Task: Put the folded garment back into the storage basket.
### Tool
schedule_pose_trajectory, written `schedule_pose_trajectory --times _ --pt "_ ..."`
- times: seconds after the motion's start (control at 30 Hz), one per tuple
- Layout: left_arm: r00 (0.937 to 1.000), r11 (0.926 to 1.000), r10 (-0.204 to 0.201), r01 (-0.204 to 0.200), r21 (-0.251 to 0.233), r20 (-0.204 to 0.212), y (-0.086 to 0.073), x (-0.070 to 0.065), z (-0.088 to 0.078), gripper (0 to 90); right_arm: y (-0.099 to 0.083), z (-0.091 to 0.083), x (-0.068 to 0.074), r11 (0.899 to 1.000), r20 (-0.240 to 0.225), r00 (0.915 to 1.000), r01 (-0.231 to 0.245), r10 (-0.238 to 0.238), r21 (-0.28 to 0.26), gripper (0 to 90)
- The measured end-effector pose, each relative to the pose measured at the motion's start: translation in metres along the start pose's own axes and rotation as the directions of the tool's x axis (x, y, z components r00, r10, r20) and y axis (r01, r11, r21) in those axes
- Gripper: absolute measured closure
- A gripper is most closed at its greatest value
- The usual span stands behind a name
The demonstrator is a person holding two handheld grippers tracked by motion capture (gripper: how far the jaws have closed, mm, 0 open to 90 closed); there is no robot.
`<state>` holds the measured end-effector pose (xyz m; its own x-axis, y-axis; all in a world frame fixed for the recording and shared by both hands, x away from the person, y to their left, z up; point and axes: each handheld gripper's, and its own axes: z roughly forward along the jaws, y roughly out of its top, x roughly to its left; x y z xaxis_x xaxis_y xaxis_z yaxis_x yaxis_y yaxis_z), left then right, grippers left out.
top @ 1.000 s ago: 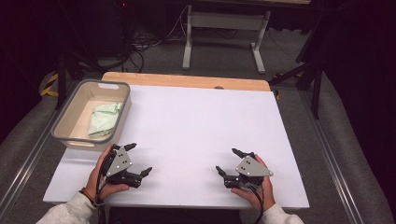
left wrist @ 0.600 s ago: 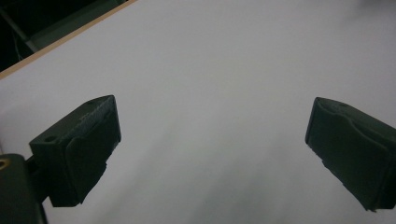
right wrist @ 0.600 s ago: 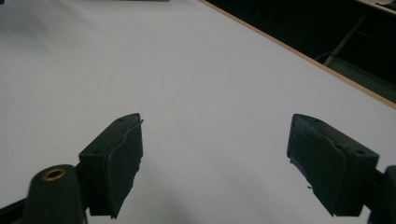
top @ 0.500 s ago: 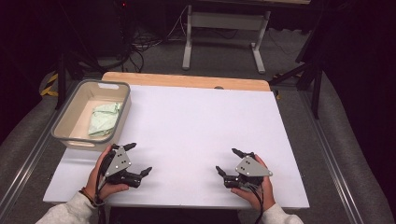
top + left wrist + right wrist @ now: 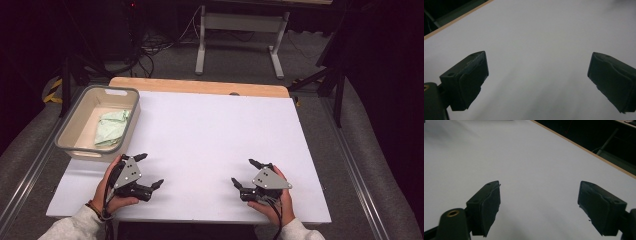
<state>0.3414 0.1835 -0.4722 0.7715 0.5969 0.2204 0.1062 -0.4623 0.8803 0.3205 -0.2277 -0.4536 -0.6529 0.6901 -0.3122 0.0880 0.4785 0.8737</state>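
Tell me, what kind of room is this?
Probably a lab or workshop set up for recording: a white-topped table in a dark room, cables on the grey floor, a metal table frame behind, and a person holding a gripper in each hand.

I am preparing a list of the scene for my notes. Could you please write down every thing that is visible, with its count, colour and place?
bin: 1, grey-beige, far left part of the table, just beyond the left hand-held gripper
cloth: 1, pale green, crumpled, lying inside the bin
white board: 1, white, covers most of the table top
table edge: 1, light wood, strip at the far side of the board
metal stand: 1, grey, on the floor beyond the table
left hand-held gripper: 1, black with grey plate, near left of the board, jaws open, holding nothing
right hand-held gripper: 1, black with grey plate, near right of the board, jaws open, holding nothing
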Motion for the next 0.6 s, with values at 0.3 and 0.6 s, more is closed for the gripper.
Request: schedule_pose_trajectory --times 0.3,0.6 --pt "0.9999 1.0000 -0.005 0.005 -0.001 0.012 0.0005 0.0009 0.0019 3.9 -0.0017 -0.0006 -0.0002 1.000 0.005 1.0000 -0.006 0.006 0.005 19.2" --pt "0.9995 0.9997 -0.025 0.025 -0.006 0.017 0.0009 0.0025 0.0019 4.0 -0.0033 -0.0002 -0.0017 1.000 0.006 0.9999 -0.012 0.012 0.010 19.2"
